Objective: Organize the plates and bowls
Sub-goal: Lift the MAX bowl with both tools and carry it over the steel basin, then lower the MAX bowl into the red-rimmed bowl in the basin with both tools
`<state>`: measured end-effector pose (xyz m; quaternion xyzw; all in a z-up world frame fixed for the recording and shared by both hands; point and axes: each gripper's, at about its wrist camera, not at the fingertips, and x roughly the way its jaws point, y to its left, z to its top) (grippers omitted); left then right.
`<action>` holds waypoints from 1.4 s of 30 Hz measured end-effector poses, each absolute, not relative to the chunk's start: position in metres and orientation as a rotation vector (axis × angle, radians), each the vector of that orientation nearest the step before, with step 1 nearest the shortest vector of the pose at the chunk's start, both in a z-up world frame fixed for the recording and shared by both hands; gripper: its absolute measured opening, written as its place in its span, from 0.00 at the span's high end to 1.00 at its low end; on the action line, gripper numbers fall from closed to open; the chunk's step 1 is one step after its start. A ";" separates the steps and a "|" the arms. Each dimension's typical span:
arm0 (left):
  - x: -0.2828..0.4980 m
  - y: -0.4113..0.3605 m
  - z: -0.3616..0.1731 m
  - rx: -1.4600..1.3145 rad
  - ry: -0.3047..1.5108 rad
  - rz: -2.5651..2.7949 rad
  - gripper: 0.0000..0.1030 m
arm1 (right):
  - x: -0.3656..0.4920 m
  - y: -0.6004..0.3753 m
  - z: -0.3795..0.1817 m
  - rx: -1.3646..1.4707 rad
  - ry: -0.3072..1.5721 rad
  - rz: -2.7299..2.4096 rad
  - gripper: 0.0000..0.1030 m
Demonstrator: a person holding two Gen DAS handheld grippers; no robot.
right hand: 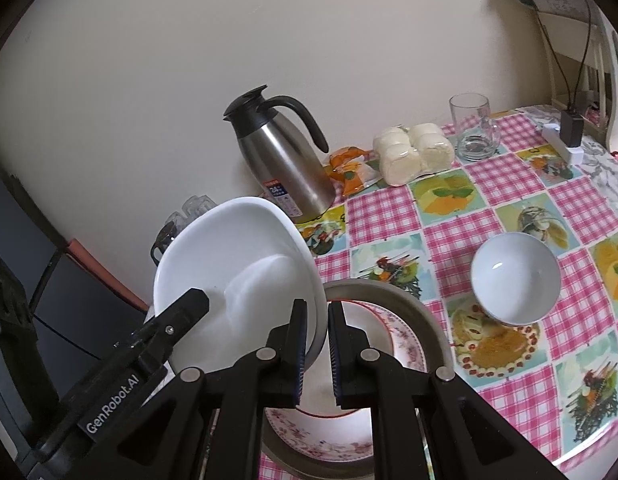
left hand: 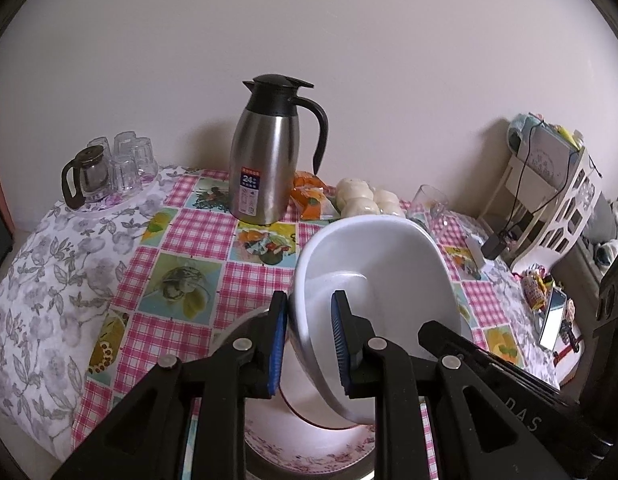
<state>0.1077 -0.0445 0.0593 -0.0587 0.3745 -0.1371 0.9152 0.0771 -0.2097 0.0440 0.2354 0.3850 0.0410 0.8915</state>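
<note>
A deep white ceramic dish [left hand: 373,280] is held tilted by its rim, clamped by both the left gripper [left hand: 309,344] and right gripper [right hand: 315,354], above a floral-rimmed plate [right hand: 397,344] at the table's [right hand: 509,184] near edge, a small white bowl [right hand: 515,278] standing farther right.

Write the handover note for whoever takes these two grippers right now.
Left gripper: shut on the near-left rim of the large white bowl.
Right gripper: shut on the same bowl's opposite rim.
The bowl is held tilted in the air above the floral plate, which lies in a grey dish.
A small white bowl sits apart on the checked tablecloth.
Done: plate stacked.
Left: probably set the large bowl down, then fetch the small one.
</note>
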 end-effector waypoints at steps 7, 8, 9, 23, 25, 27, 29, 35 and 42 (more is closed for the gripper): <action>0.106 -0.059 0.054 -0.109 0.810 -0.293 0.79 | 0.071 -0.223 0.039 0.498 0.814 0.068 0.88; 0.107 -0.061 0.053 -0.103 0.818 -0.290 0.79 | 0.071 -0.226 0.036 0.509 0.821 0.067 0.88; 0.107 -0.063 0.051 -0.099 0.826 -0.288 0.79 | 0.071 -0.229 0.034 0.520 0.827 0.065 0.88; 0.120 -0.066 0.024 -0.082 0.961 -0.226 0.73 | 0.077 -0.221 0.010 0.495 0.918 0.047 0.86; 0.121 -0.064 0.022 -0.085 0.969 -0.219 0.72 | 0.079 -0.217 0.007 0.489 0.930 0.048 0.86; 0.123 -0.062 0.020 -0.094 0.981 -0.217 0.69 | 0.080 -0.215 0.004 0.490 0.945 0.051 0.86; 0.125 -0.060 0.016 -0.098 0.997 -0.213 0.68 | 0.082 -0.212 0.000 0.492 0.960 0.054 0.86; 0.129 -0.060 0.007 -0.105 1.029 -0.211 0.68 | 0.084 -0.208 -0.005 0.482 0.986 0.037 0.86; 0.130 -0.062 0.005 -0.100 1.042 -0.219 0.68 | 0.086 -0.210 -0.008 0.485 0.996 0.025 0.86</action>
